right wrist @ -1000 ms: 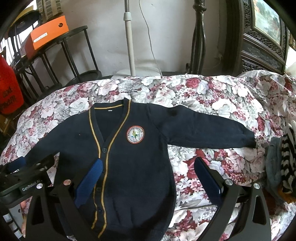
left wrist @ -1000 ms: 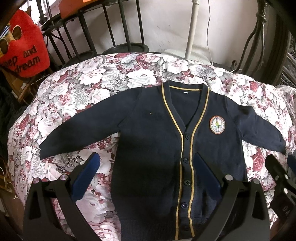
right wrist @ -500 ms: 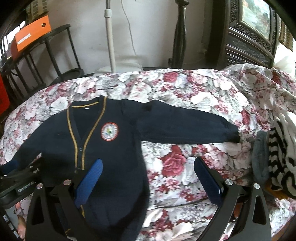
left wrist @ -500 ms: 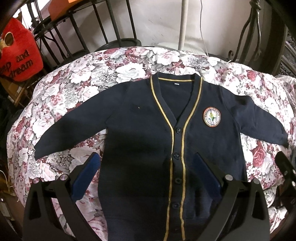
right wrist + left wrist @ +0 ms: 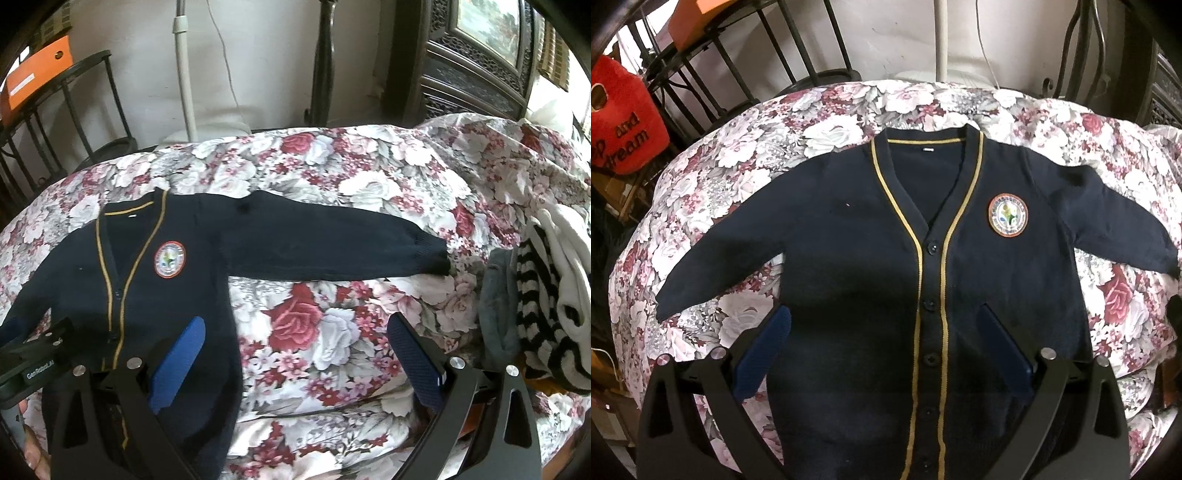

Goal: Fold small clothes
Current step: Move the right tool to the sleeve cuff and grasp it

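A navy cardigan (image 5: 871, 258) with gold trim and a round chest badge (image 5: 1008, 215) lies flat and buttoned on the floral bedspread (image 5: 746, 173), both sleeves spread out. My left gripper (image 5: 886, 336) is open and empty, hovering over the cardigan's lower body. In the right wrist view the cardigan (image 5: 122, 280) is at the left, its right sleeve (image 5: 332, 243) stretched toward the right. My right gripper (image 5: 295, 343) is open and empty above the bedspread (image 5: 314, 332), below that sleeve and beside the cardigan's side edge. The left gripper's body (image 5: 33, 362) shows at the lower left.
A pile of striped and grey clothes (image 5: 543, 295) lies at the right edge of the bed. A red bag (image 5: 620, 125) and black metal racks (image 5: 713, 74) stand at the left. A white pole (image 5: 184, 70) and dark carved furniture (image 5: 476, 62) stand behind the bed.
My right gripper has swung to the right, off the cardigan's body toward the right sleeve and clothes pile. My left gripper shifted slightly left and forward over the cardigan. Both stayed open.
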`<action>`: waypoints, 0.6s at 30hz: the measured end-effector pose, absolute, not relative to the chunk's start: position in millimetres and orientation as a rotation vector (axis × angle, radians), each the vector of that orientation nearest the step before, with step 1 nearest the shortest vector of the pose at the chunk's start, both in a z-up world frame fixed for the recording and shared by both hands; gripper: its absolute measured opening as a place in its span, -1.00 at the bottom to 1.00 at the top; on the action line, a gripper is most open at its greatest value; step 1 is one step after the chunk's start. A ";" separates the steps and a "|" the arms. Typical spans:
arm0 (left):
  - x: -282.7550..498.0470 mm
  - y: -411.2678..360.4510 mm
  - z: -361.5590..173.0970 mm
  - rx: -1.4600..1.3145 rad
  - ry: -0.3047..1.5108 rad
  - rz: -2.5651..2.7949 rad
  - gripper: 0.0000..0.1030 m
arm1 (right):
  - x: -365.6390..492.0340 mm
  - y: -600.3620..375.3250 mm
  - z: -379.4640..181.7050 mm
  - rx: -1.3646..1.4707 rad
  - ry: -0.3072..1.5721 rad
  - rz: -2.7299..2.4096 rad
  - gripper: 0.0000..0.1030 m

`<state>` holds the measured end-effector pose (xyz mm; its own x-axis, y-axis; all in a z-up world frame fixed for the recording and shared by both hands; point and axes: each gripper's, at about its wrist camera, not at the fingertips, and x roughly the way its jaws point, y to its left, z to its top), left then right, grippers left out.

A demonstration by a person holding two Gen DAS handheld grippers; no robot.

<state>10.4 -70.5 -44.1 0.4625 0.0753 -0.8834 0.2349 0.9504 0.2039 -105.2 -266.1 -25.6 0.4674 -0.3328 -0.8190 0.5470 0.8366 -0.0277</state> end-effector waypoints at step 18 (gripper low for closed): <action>34.6 -83.3 -90.5 0.360 1.201 -0.081 0.91 | -119.8 -393.0 -88.0 1.075 0.780 -0.223 0.93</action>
<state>34.6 -83.3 -90.5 0.3658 0.1283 -0.9218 0.2506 0.9403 0.2303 -119.8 -393.0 -88.0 0.7178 0.1977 -0.6676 0.5212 0.4832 0.7035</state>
